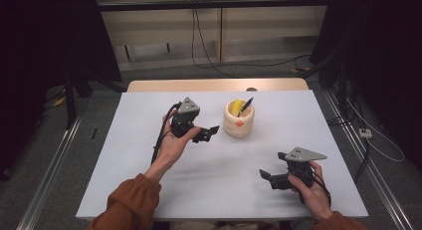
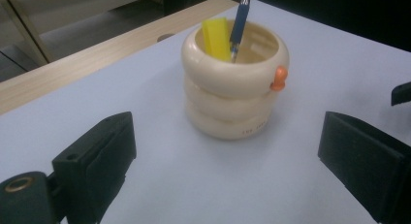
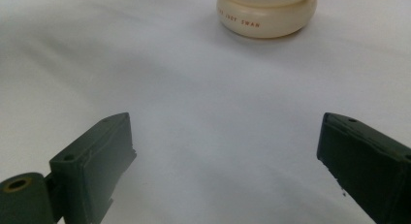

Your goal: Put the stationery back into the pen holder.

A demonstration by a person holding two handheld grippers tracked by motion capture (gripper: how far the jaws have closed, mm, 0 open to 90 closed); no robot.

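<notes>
A cream ringed cup [image 1: 239, 120] with an orange knob stands on the white table [image 1: 149, 190], holding a blue pen [image 1: 246, 106] and a yellow piece [image 1: 236, 107]. In the left gripper view the cup [image 2: 236, 88] sits just ahead of the wide-apart jaws, the pen [image 2: 239, 25] and yellow piece [image 2: 216, 37] sticking up from it. My left gripper [image 1: 211, 132] is open, empty, just left of the cup. My right gripper [image 1: 264, 175] is open and empty near the front right; the cup's base [image 3: 266, 13] shows far ahead in its view.
A wooden strip [image 1: 216, 84] runs along the table's far edge. Cables lie on the floor behind, and dark stands flank both sides. Bare white surface [image 3: 203, 117] spreads between the two grippers.
</notes>
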